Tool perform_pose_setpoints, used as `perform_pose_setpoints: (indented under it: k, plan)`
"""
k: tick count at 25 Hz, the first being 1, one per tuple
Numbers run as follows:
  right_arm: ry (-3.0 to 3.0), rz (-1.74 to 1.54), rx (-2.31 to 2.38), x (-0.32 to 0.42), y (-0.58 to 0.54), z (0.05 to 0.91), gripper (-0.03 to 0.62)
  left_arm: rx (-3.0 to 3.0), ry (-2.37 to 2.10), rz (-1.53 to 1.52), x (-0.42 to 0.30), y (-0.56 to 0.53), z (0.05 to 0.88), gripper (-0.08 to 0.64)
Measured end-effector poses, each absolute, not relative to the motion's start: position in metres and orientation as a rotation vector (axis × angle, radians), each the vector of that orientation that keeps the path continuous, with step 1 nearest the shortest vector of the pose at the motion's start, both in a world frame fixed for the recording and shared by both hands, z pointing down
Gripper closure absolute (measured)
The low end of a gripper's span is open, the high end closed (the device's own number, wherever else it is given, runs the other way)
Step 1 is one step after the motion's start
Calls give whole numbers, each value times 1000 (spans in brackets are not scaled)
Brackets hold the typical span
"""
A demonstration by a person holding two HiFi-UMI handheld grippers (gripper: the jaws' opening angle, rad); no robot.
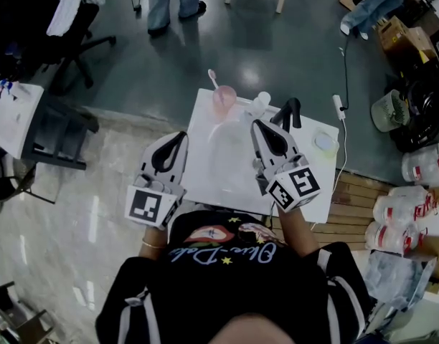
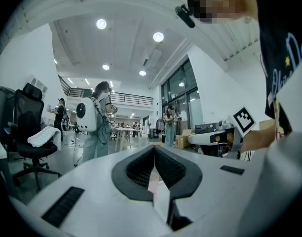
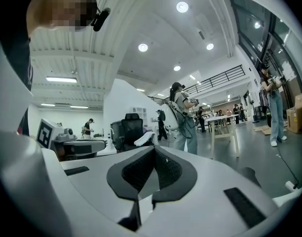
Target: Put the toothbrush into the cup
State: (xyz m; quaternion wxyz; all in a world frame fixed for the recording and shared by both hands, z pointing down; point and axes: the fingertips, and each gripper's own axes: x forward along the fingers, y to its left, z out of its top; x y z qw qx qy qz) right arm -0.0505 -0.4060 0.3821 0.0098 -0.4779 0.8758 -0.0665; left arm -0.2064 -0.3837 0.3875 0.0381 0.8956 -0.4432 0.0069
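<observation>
White table (image 1: 202, 131) is seen from above. Its far edge is set over dark floor (image 1: 277, 41), its left edge beside pale glossy tiles (image 1: 83, 192). Near the far-left corner, a pink cup (image 1: 224, 99) is stood upright. Just right of it along the far edge, a small clear bottle (image 1: 260, 103) is placed, v. close to the cup; contact btwn the two can't be told. At the centre of the top, a clear see-through item (image 1: 227, 145) is laid, but what it is can't be made out. By the right edge, approx. halfway along, a pale round disc (image 1: 324, 142) is laid flat, well apart from the cup and bottle.
</observation>
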Motion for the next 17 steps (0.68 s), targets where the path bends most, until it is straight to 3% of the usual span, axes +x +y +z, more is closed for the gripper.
perform_pose_setpoints:
  k: [17]
  plan:
    - [2729,-185,-1480,-54,-399,376,594,2740,-1386,23,-212,-372,383,557]
